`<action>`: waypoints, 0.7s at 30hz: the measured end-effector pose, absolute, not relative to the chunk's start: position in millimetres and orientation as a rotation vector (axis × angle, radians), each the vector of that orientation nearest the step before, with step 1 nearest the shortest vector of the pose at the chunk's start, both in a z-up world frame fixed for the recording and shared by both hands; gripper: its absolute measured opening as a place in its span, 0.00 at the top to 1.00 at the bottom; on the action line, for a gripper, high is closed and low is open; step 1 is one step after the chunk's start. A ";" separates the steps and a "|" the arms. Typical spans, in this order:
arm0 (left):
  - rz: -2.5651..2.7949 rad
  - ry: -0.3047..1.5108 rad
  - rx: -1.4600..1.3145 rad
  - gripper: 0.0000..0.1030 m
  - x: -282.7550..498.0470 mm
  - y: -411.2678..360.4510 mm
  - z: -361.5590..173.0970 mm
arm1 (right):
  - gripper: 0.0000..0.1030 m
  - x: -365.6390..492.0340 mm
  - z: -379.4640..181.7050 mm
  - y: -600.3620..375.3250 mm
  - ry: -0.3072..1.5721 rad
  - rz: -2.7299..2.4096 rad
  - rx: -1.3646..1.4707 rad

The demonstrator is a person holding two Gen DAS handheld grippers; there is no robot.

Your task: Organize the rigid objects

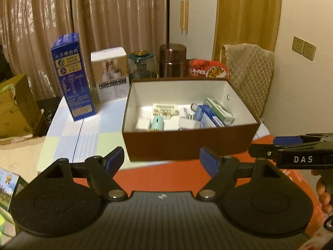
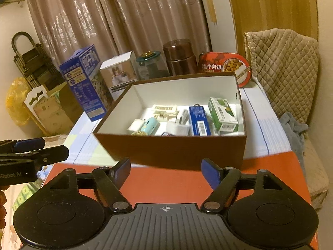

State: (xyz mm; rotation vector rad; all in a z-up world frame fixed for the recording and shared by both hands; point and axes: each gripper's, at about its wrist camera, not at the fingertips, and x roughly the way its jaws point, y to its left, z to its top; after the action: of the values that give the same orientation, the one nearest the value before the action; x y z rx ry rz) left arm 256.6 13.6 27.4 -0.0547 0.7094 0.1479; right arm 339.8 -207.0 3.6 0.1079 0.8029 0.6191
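An open brown box (image 1: 187, 143) (image 2: 166, 150) with a white inside stands on the table. In it lie several small items: a green carton (image 1: 220, 108) (image 2: 223, 114), a blue carton (image 1: 208, 116) (image 2: 198, 120), a teal device (image 1: 157, 123) (image 2: 148, 126) and white chargers (image 1: 142, 125). My left gripper (image 1: 162, 158) (image 2: 45, 147) hovers open and empty just before the box's front wall, over a flat red surface (image 1: 166, 179) (image 2: 166, 185). My right gripper (image 2: 166, 167) (image 1: 270, 145) is level with it on the right, also open and empty.
Behind the box stand a tall blue carton (image 1: 72, 77), a white carton (image 1: 110, 73), a teal jar (image 1: 142, 64), a brown canister (image 1: 172, 60) and a red food tin (image 1: 208, 68). A quilted chair back (image 1: 249, 73) is at the right, cardboard boxes (image 1: 16, 104) at the left.
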 end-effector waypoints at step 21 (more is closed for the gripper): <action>0.100 0.747 -0.065 0.26 105.8 -7.3 32.6 | 0.28 177.6 27.3 -234.4 0.796 0.555 0.115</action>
State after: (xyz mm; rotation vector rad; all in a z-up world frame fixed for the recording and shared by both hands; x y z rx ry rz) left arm 105.8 -7.3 32.6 -0.0654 0.7474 0.0998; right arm 177.6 -234.4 27.3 0.1154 0.7961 0.5547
